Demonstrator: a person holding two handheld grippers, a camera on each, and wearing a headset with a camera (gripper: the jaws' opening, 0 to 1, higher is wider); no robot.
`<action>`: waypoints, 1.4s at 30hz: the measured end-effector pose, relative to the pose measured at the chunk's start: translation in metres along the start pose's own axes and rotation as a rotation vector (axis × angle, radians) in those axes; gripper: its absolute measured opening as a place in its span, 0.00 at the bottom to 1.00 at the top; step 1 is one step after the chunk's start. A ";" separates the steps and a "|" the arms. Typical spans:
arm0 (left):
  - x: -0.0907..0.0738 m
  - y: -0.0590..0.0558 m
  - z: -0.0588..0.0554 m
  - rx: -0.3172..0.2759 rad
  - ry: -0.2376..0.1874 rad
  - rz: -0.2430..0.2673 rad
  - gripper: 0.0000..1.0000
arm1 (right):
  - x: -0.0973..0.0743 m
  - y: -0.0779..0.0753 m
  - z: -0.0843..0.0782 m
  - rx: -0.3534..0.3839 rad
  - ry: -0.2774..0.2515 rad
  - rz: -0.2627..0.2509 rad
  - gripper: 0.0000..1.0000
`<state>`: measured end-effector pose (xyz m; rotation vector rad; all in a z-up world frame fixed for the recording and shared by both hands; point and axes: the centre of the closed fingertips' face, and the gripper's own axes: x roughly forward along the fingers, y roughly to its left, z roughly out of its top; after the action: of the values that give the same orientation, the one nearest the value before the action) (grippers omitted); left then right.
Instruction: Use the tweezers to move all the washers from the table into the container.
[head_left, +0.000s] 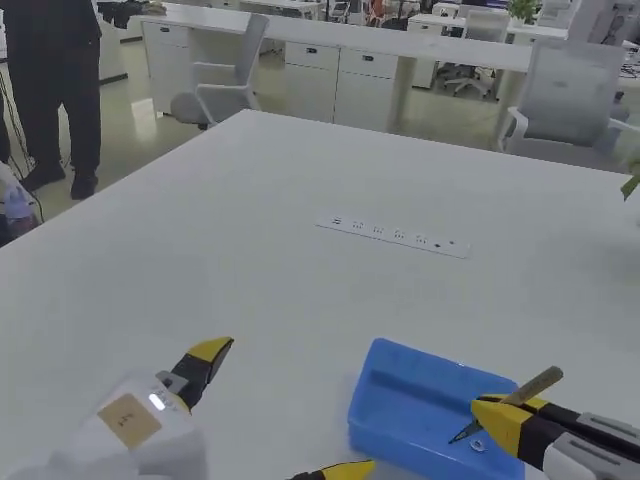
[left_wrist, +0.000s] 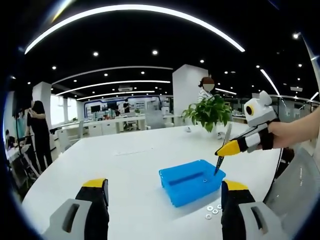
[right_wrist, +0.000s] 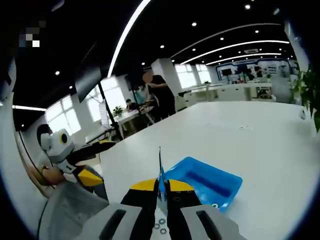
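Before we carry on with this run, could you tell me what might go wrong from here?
The thin tweezers, pinched only in the right gripper, could twist or slip. The washers left on the table lie close beside the blue container, so reaching for them might nudge it or scatter them.

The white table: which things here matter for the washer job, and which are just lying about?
Job: slim metal tweezers, blue plastic rectangular container, small silver metal washers beside it.
Lying about: white socket strip set in tabletop, green leafy potted plant, grey office chairs.
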<state>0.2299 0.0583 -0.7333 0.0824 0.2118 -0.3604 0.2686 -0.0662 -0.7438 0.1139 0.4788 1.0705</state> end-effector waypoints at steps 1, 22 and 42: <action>0.000 0.000 0.000 0.002 0.002 0.000 0.95 | 0.000 0.003 -0.006 0.012 0.015 0.010 0.03; 0.000 -0.001 -0.001 -0.009 0.003 -0.006 0.95 | 0.012 -0.003 -0.079 0.130 0.159 0.017 0.03; 0.001 -0.002 -0.004 -0.005 0.019 -0.011 0.94 | 0.015 -0.004 -0.090 0.091 0.195 0.009 0.03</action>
<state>0.2292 0.0567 -0.7372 0.0802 0.2321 -0.3705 0.2388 -0.0679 -0.8299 0.0929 0.7036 1.0738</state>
